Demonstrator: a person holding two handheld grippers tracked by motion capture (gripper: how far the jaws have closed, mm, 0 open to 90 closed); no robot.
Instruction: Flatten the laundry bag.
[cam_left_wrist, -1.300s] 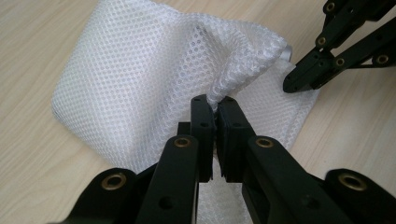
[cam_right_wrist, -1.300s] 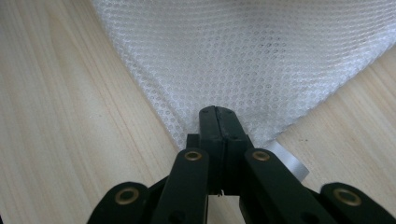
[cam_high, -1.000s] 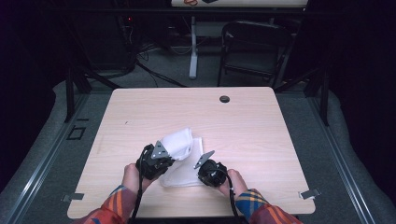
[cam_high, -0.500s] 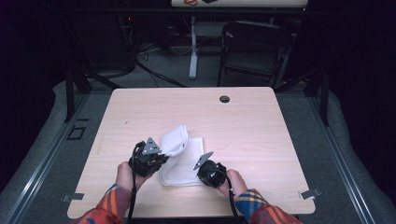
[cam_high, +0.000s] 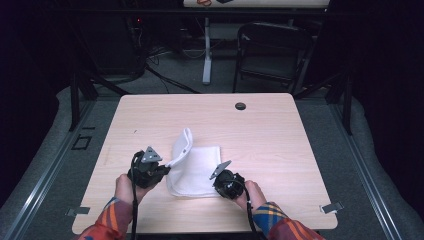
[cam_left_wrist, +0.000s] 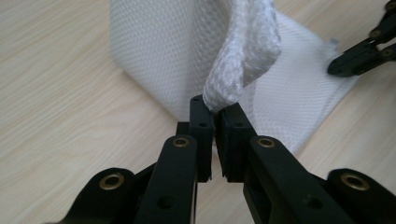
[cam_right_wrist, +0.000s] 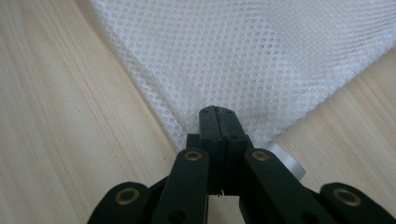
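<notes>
A white mesh cloth (cam_high: 195, 167) lies on the wooden table (cam_high: 280, 135), partly folded, its left part raised in a curl (cam_high: 183, 145). My left gripper (cam_high: 159, 170) is shut on a bunched edge of the cloth (cam_left_wrist: 243, 65), pulled up off the table. At the near right corner of the cloth (cam_right_wrist: 261, 60) my right gripper (cam_high: 220, 184) is shut, pinning that corner low against the table. In the left gripper view the right gripper's black jaws (cam_left_wrist: 366, 51) show at the far right edge of the cloth.
A small black round insert (cam_high: 240, 106) sits near the table's far edge. A black chair (cam_high: 272, 47) and a table leg (cam_high: 206, 50) stand beyond the table on grey floor. A person's hands and plaid sleeves (cam_high: 107, 225) reach in from the near edge.
My left gripper has moved left and toward the near edge with the cloth's edge in it, drawing the folded part open. The right gripper has stayed put.
</notes>
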